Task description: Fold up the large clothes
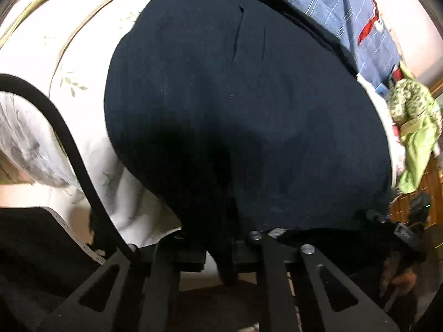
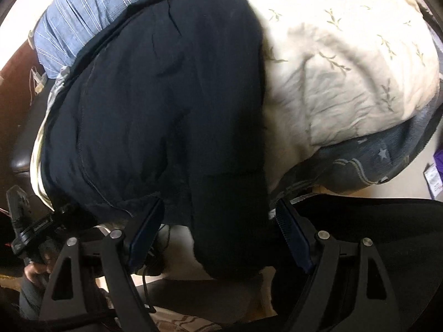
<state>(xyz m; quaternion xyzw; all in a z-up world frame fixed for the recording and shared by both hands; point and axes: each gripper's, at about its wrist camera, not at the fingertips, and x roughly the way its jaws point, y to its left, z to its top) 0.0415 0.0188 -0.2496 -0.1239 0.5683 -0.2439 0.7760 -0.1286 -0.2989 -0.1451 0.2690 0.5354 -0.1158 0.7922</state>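
White leafy bedding (image 2: 346,63) fills the upper right. Dark garment (image 2: 155,105) lies partly folded. Right gripper (image 2: 218,235) gapes wide around its hem; left gripper (image 1: 218,251) pinches it.

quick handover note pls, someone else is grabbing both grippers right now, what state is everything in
Left gripper: jaws shut on the near hem of the dark garment.
Right gripper: jaws open, straddling that hem, not gripping.
The garment lies flat on the leaf-print cover, its far end against a blue plaid garment. A green cloth sits at the bed's edge.
Done: spread out; whether already folded once I cannot tell.
Left: shut the right jaws on the hem, then fold.
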